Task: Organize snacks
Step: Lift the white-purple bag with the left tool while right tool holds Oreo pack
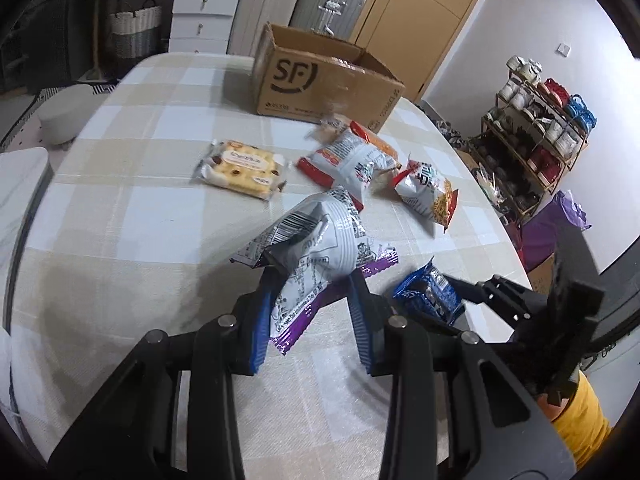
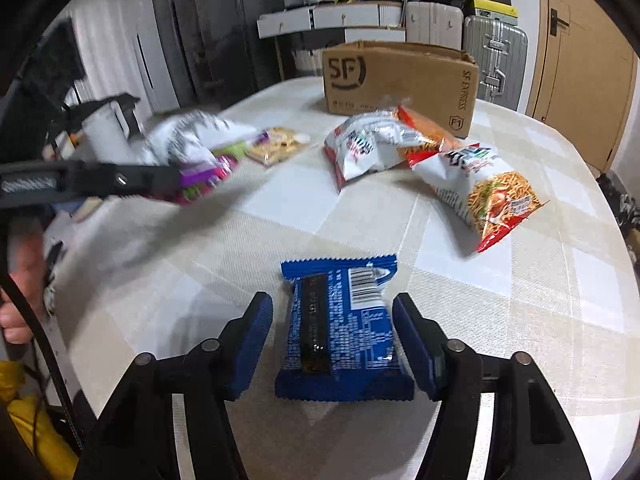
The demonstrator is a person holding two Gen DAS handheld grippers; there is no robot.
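The left gripper [image 1: 310, 300] held a purple-edged snack bag [image 1: 316, 248] tight, likely bound for the far cardboard box [image 1: 320, 84]. The right gripper [image 2: 334, 340] stood part-open around the blue packet [image 2: 340, 332]; it should squeeze next.

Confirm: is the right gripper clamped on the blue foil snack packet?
No: in the right wrist view the blue foil snack packet lies on the checked tablecloth with gaps to both blue pads of the right gripper.

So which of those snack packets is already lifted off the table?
The silver-and-purple packet, pinched in the left gripper. The blue packet, the two noodle-snack bags and the biscuit pack lie flat on the table.
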